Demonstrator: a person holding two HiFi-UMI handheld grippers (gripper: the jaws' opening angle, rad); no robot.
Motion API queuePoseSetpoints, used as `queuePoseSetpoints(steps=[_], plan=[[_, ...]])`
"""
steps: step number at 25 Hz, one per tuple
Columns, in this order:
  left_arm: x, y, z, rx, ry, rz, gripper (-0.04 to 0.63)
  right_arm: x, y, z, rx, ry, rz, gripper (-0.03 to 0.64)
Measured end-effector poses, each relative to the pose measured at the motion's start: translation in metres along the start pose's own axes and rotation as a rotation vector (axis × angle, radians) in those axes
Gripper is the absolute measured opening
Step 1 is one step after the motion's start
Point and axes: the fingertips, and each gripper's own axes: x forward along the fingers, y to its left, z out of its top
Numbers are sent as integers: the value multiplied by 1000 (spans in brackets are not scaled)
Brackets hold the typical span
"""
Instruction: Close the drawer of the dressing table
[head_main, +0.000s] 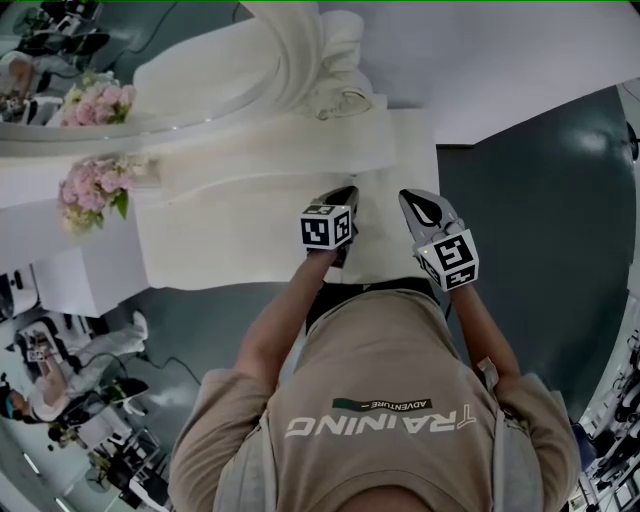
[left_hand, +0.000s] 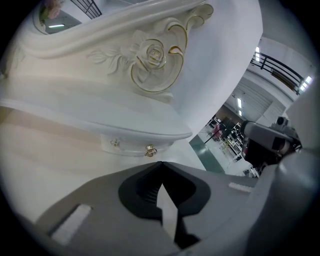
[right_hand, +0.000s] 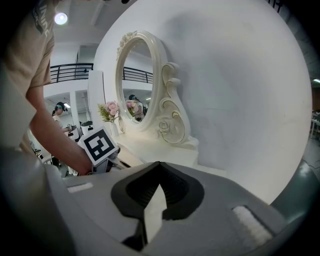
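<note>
The left tongs (left_hand: 161, 166) and the right tongs (right_hand: 159, 166) are both pressed together, with nothing held. The small drawer (left_hand: 131, 145) is seen under the curved shelf (left_hand: 125, 122), just ahead of the left tongs. It is likely light and stiff, so its front may be pushed softly beside the gold knob (left_hand: 150, 149).

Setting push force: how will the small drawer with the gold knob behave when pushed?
The drawer looks small and rigid: probably slides under a light push without flexing. Its gold knob is small and rounded; the left gripper, jaws shut, could skid off it, so the flat front seems safer.
</note>
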Motion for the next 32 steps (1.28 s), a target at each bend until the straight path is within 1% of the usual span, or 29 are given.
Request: queuePoseSetpoints(steps=[4,10,14,17,22,24,29,32], plan=[[-20,-3,1,57,-37,18,17,0,11,0,-10,3,4,2],[-68,-16,26,182,-157,40,17,-3,30,0,-4,1,20,3],[-101,-30,44,292,-224,35,17,-6,45,17,-28,-30,22,3],[-120,-40,56,346,-266,32,17,-10,51,34,-56,-57,14,2],[-148,-51,81,386,-353,30,17,-19,57,62,-132,-107,-6,3],[-159,-55,92,392,-394,32,17,-22,60,72,-162,-124,-10,2],[-187,-66,116,408,-491,44,17,-31,62,104,-174,-189,-14,3],[-203,-71,132,415,-554,49,17,-35,63,126,-200,-235,-16,3]])
